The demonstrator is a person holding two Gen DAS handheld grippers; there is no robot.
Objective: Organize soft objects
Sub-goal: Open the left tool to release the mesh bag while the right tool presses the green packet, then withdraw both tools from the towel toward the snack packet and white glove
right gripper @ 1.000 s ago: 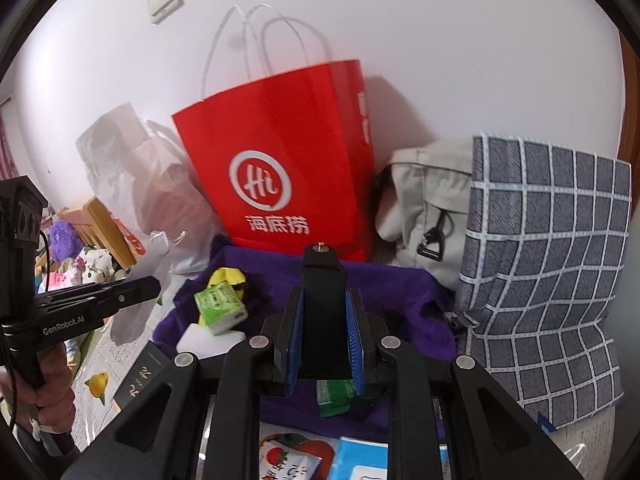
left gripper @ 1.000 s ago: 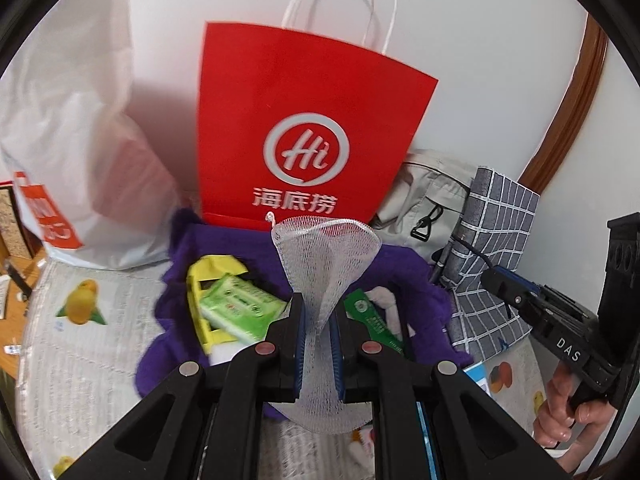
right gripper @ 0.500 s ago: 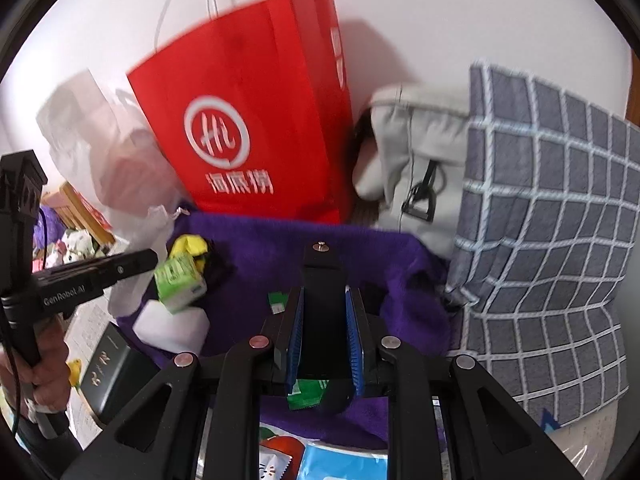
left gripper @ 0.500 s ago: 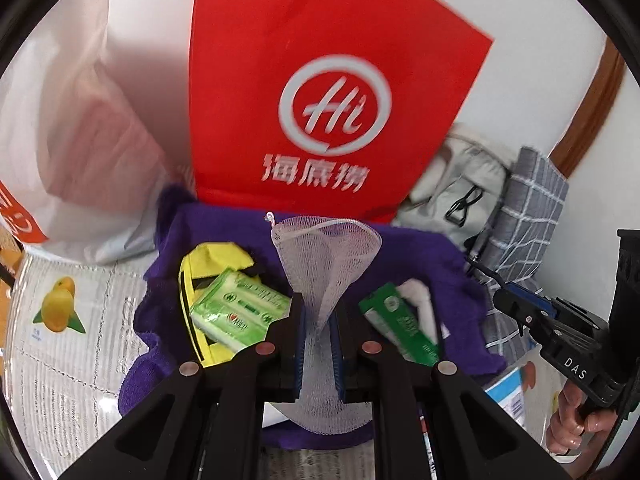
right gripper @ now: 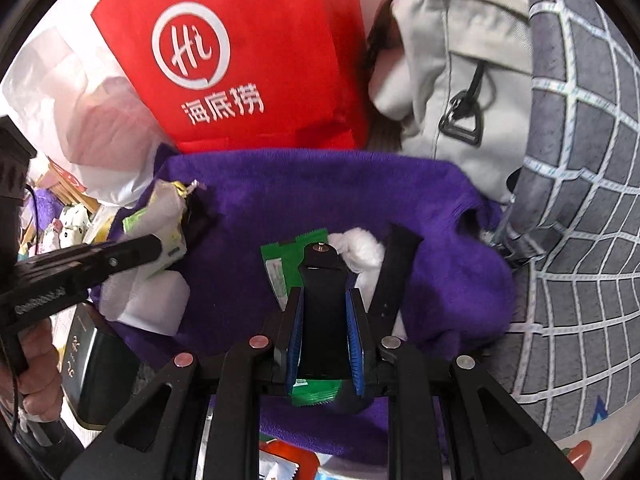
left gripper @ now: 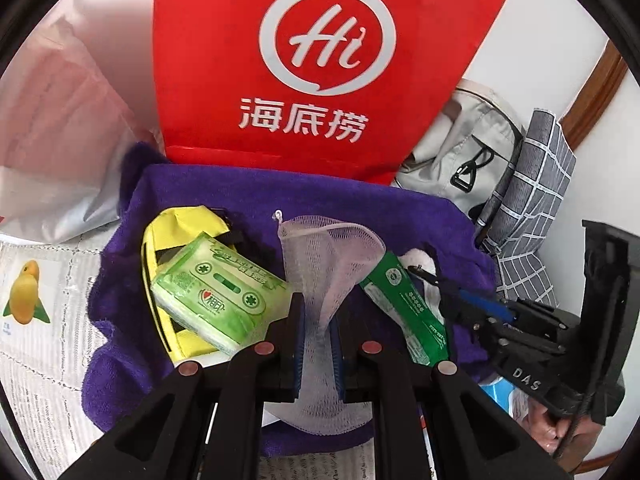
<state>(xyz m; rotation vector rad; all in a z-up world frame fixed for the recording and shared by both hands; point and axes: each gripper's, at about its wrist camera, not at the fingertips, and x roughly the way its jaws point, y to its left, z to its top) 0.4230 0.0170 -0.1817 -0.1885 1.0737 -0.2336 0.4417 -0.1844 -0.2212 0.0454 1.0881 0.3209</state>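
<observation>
White mesh pouch [left gripper: 324, 276] sits pinched between the closed fingers of the left gripper [left gripper: 316, 344], above the purple towel [left gripper: 400, 216]; a green tissue pack [left gripper: 216, 292] lies on that towel. From the right wrist, the right gripper [right gripper: 323, 344] clamps a black strap-like piece [right gripper: 322, 312] over the same towel [right gripper: 320, 192], below the red bag [right gripper: 256, 52].

A surface covered in newsprint-patterned cloth [left gripper: 48, 364] with fruit pictures is carrying everything, and a purple towel [left gripper: 248, 200] is lying spread across its middle. Behind the towel, a red paper bag [left gripper: 320, 60] is standing upright, with a white plastic bag [left gripper: 52, 128] slumping to its left. A grey backpack [right gripper: 452, 76] and a grey checked bag [right gripper: 580, 220] are sitting to the right.
</observation>
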